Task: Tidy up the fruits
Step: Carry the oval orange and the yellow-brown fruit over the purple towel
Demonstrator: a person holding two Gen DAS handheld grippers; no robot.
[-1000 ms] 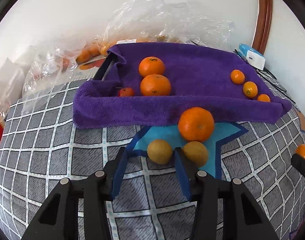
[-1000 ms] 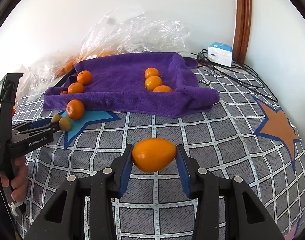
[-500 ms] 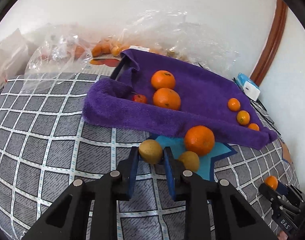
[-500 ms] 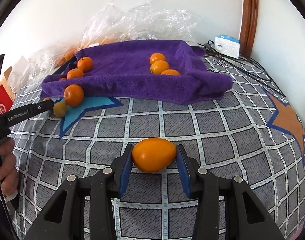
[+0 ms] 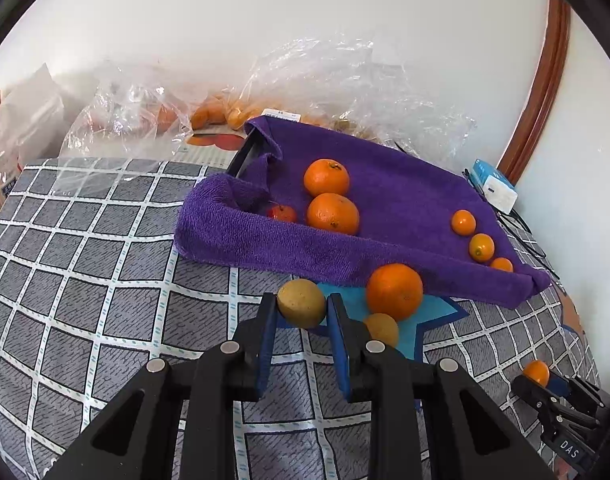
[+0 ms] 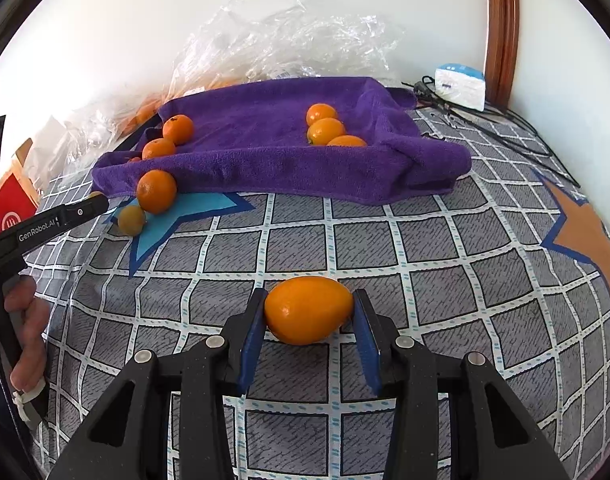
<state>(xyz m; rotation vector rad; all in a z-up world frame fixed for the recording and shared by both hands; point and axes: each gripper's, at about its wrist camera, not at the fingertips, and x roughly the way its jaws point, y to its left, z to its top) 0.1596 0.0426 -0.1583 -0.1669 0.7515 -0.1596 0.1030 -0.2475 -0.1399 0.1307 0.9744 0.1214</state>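
Observation:
My left gripper [image 5: 301, 312] is shut on a yellow-brown round fruit [image 5: 301, 302], held just above the checked cloth in front of the purple towel [image 5: 393, 204]. A second yellow-brown fruit [image 5: 382, 329] and a large orange [image 5: 394, 291] lie on the blue star beside it. On the towel lie two large oranges [image 5: 332, 213], a small red fruit [image 5: 281, 213] and three small kumquats [image 5: 481, 246]. My right gripper [image 6: 308, 312] is shut on an oval orange kumquat [image 6: 308, 309] above the cloth, well in front of the towel [image 6: 265, 148]. The left gripper [image 6: 69, 216] shows at the left of the right wrist view.
Clear plastic bags [image 5: 345, 80] with more oranges lie behind the towel against the wall. A white-blue box [image 5: 493, 188] and black cables [image 6: 485, 120] sit at the back right by a brown door frame. A red carton [image 6: 13, 216] stands at the far left.
My left gripper closed on the yellow-brown fruit and lifted it off the blue star, swinging left. My right gripper kept its kumquat and moved a little closer to the towel.

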